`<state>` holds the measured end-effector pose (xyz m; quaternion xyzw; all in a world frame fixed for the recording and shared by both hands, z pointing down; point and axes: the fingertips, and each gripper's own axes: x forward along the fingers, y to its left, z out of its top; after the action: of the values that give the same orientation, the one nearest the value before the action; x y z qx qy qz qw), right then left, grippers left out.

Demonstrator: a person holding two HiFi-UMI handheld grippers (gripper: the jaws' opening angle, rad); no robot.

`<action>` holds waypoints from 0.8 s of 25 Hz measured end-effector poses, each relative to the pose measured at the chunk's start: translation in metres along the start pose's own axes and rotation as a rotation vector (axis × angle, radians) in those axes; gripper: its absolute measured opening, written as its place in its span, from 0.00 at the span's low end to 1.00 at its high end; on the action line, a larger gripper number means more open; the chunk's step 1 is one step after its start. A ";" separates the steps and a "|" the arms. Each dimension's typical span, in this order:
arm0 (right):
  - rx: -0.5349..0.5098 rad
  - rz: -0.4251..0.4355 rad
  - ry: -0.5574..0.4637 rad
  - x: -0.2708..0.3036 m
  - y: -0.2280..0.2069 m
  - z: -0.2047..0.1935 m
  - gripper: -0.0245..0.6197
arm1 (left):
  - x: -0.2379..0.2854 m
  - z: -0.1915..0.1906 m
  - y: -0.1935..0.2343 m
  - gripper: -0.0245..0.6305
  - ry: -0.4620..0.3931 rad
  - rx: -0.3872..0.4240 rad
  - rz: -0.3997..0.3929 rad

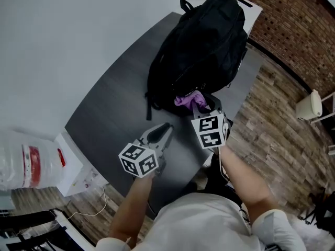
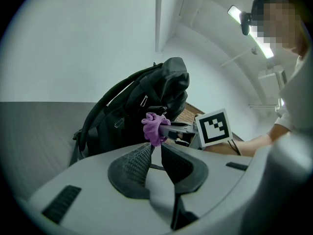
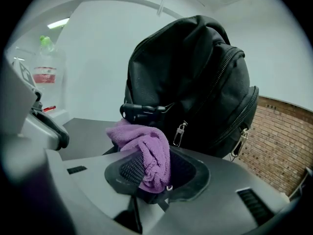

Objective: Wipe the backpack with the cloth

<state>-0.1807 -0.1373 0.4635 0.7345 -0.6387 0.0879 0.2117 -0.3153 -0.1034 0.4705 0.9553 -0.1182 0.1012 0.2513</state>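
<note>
A black backpack (image 1: 204, 46) (image 2: 137, 106) (image 3: 195, 82) lies on the dark grey table (image 1: 115, 109), with its zip pulls facing me. My right gripper (image 1: 201, 107) (image 3: 151, 163) is shut on a bunched purple cloth (image 1: 189, 99) (image 2: 154, 126) (image 3: 146, 146). The cloth is held against the near end of the backpack, by a black strap buckle (image 3: 142, 112). My left gripper (image 1: 161, 132) (image 2: 153, 153) hovers over the table just left of the right one, short of the backpack. Its jaws stand slightly apart with nothing between them.
A large water bottle (image 1: 21, 166) (image 3: 46, 67) stands on a white unit off the table's near-left corner. A brick wall (image 1: 293, 20) and wood floor (image 1: 272, 119) lie to the right, with a white object (image 1: 310, 106) on the floor. The grey wall runs behind the table.
</note>
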 end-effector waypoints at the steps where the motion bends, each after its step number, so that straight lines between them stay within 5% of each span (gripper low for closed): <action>1: 0.027 -0.018 0.008 0.001 -0.006 -0.002 0.22 | 0.001 0.000 -0.001 0.11 0.002 0.001 -0.001; 6: 0.205 -0.075 0.051 0.011 -0.034 -0.011 0.22 | 0.004 0.001 -0.002 0.11 0.009 0.006 -0.003; 20: 0.277 -0.178 0.077 -0.007 -0.072 -0.037 0.21 | 0.011 0.006 -0.008 0.11 0.002 0.013 -0.018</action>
<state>-0.1060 -0.1080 0.4796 0.8063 -0.5445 0.1841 0.1396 -0.3024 -0.1015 0.4648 0.9579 -0.1087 0.1006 0.2461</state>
